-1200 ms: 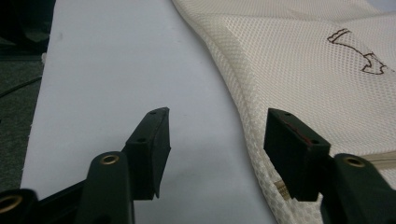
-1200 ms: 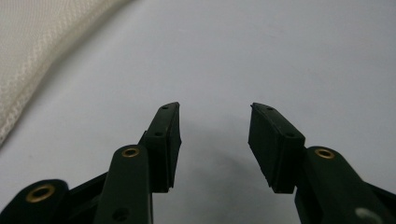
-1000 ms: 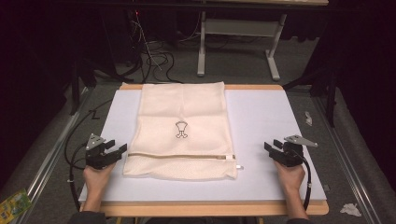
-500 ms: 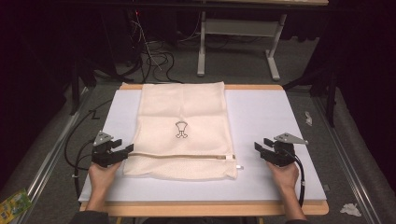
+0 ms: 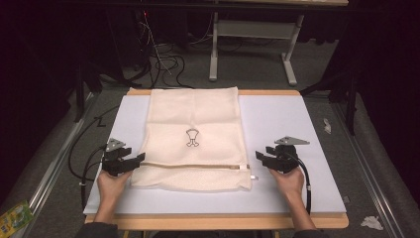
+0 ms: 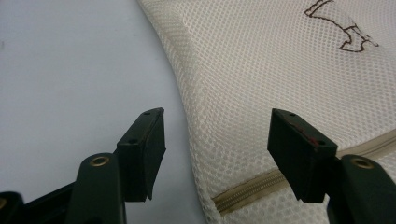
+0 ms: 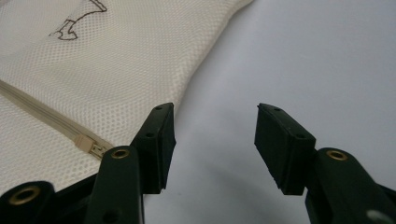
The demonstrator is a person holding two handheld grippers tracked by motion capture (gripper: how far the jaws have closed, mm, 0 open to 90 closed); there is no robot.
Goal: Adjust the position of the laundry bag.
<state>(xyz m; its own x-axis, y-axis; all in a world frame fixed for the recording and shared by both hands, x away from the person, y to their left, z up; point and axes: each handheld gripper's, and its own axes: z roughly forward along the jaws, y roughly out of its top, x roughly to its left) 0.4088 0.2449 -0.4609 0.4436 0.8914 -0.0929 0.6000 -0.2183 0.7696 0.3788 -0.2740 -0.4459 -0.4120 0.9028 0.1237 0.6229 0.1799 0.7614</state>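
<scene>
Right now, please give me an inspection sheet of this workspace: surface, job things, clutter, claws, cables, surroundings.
Surface: white mat on a wooden table.
Job's things: cream mesh bag lying flat, zipper closed, pull at its right end.
Clutter: nothing seen on the mat.
Claws: left claw open at the bag's left edge; right claw open beside the right edge; both have just been opening, nothing gripped.
Cables: one trails from each claw.
Surroundings: dark room, floor cables, paper scraps.

A cream mesh laundry bag [image 5: 193,136] lies flat, reaching from the far edge of the white table top [image 5: 292,124] toward the near edge, left of the middle, its zip [image 5: 193,165] shut across the near end, a small dark emblem [image 5: 192,138] at its middle.
</scene>
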